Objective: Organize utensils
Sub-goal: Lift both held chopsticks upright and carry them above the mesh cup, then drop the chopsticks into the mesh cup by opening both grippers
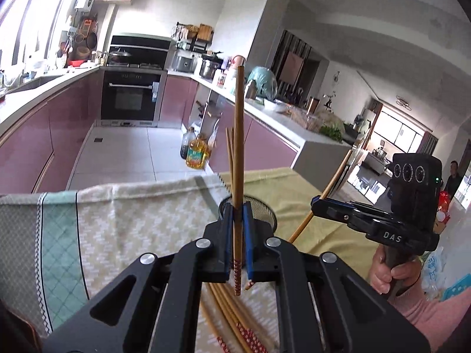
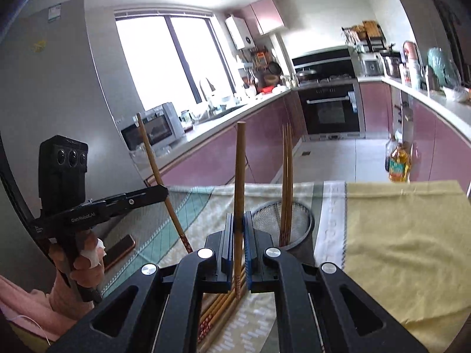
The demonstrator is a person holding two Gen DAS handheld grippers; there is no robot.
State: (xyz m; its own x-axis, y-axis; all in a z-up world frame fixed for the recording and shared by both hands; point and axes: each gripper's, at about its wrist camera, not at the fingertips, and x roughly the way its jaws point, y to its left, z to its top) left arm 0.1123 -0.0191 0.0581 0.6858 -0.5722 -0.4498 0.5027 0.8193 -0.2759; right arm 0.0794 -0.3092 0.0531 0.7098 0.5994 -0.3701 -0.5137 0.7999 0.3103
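My left gripper (image 1: 238,220) is shut on a wooden chopstick (image 1: 239,153) and holds it upright just in front of the black mesh holder (image 1: 265,209). Two chopsticks (image 1: 230,153) stand in the holder. My right gripper (image 2: 239,229) is shut on another upright chopstick (image 2: 240,182), just left of the mesh holder (image 2: 303,220), which holds the standing chopsticks (image 2: 287,182). Several loose chopsticks (image 1: 235,320) lie on the patterned towel (image 1: 132,220) under both grippers, also in the right wrist view (image 2: 217,309). Each gripper shows in the other's view, the right one (image 1: 316,203) and the left one (image 2: 163,191), each gripping its chopstick.
A yellow cloth (image 2: 406,241) covers the table right of the towel (image 2: 206,203). A phone (image 2: 119,250) lies at the towel's left edge. Oil bottles (image 1: 195,151) stand on the kitchen floor beyond the table edge. Counters run along both sides of the kitchen.
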